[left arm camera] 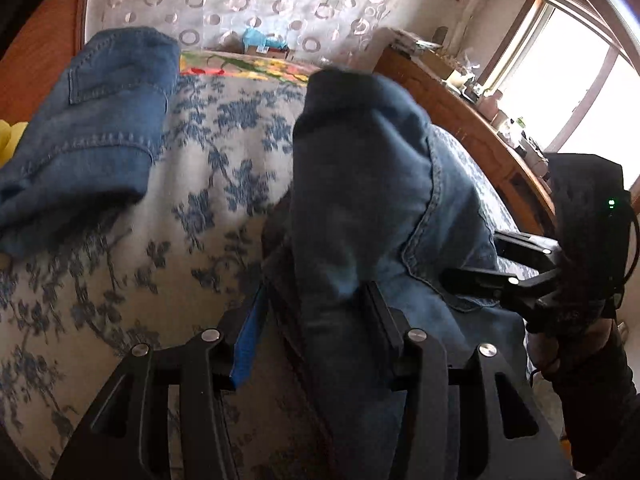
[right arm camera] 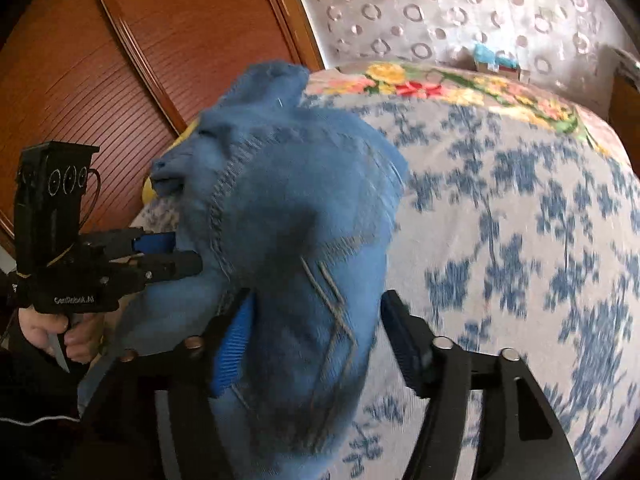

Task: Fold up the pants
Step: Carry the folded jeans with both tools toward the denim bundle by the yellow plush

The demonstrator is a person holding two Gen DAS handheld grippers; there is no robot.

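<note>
- The pants (left arm camera: 360, 184), blue denim jeans, lie bunched on a bed whose cover (left arm camera: 224, 136) is pale with a blue flower print; a second bedspread (left arm camera: 244, 66) with bright red and yellow flowers shows at the far end.
- In the left wrist view, the left gripper (left arm camera: 316, 320) has a thick fold of the denim running up between its fingers; the cloth fills the gap and lies against the right-hand finger, with the blue pad (left arm camera: 250, 340) just beside it on the other side (a firm pinch cannot be told from this view).
- Another part of the jeans (left arm camera: 92, 128), with a stitched pocket, lies apart to the left on the cover.
- In the right wrist view, the right gripper (right arm camera: 316, 332) has its fingers spread; a mound of denim rests against the blue ribbed pad (right arm camera: 234, 348), while the other finger (right arm camera: 404, 336) stands clear of the cloth with the cover visible in the gap.
- The same view shows the left gripper from the side, held in a hand (right arm camera: 56, 336), its tips touching the edge of the denim.
- Behind the bed hang a curtain (right arm camera: 460, 4) with ring patterns and a reddish wooden panel (right arm camera: 140, 40); much of the picture is blurred.
</note>
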